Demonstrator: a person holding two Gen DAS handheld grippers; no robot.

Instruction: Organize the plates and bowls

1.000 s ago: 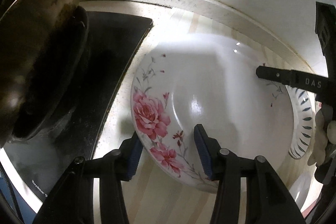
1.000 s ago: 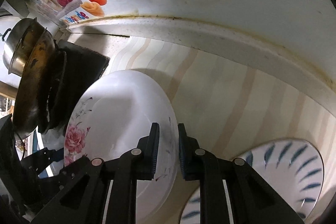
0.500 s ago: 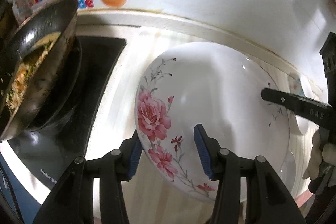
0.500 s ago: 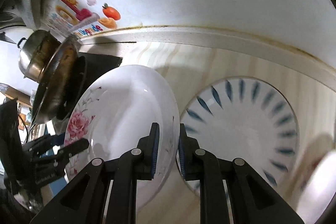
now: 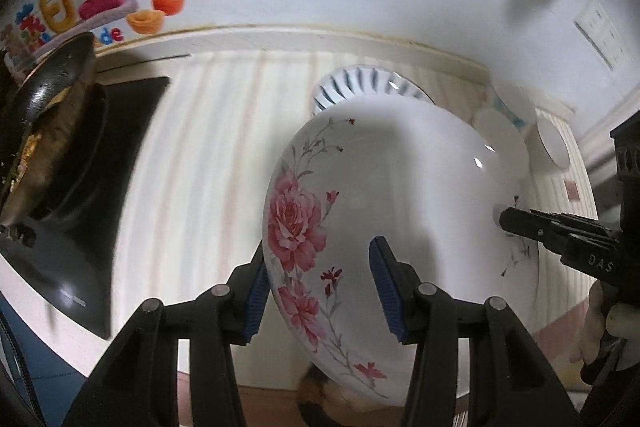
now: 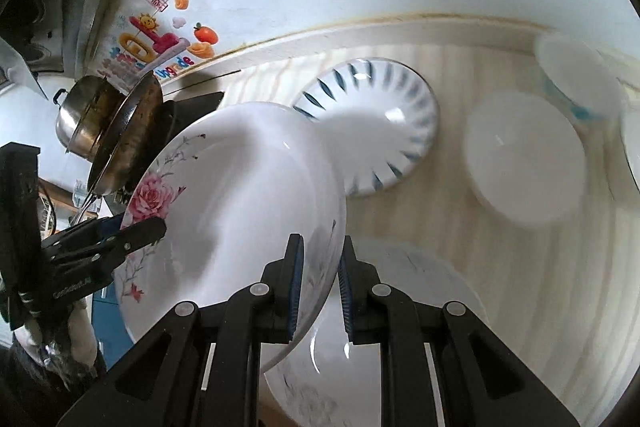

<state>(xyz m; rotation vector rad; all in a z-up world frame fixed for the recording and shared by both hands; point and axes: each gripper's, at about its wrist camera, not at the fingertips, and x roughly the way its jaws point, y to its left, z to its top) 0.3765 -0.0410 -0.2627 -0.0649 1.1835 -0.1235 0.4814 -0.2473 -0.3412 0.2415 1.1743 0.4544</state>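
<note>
A large white dish with pink roses [image 5: 420, 179] hangs tilted above the striped counter, held at two opposite rims. My left gripper [image 5: 320, 259] is shut on the rose-side rim, one pad outside and one inside. My right gripper [image 6: 320, 247] is shut on the far rim; in the left wrist view its tip [image 5: 510, 219] shows at the right. In the right wrist view the dish [image 6: 240, 195] fills the left half, with the left gripper [image 6: 156, 227] on its left edge. Behind it on the counter lies a plate with blue strokes [image 6: 384, 107], partly hidden [image 5: 360, 83].
A second floral plate [image 6: 400, 347] lies under the right gripper. A plain white plate [image 6: 524, 163] and a white bowl [image 6: 576, 79] sit at the right. At the left, a wok [image 5: 52, 115] stands on the black stove [image 5: 100, 167], a steel pot [image 6: 80, 115] behind it. The wall runs along the back.
Both grippers have carried the rose dish up and to the right, away from the stove. The blue-stroke plate and the white dishes have come into view.
</note>
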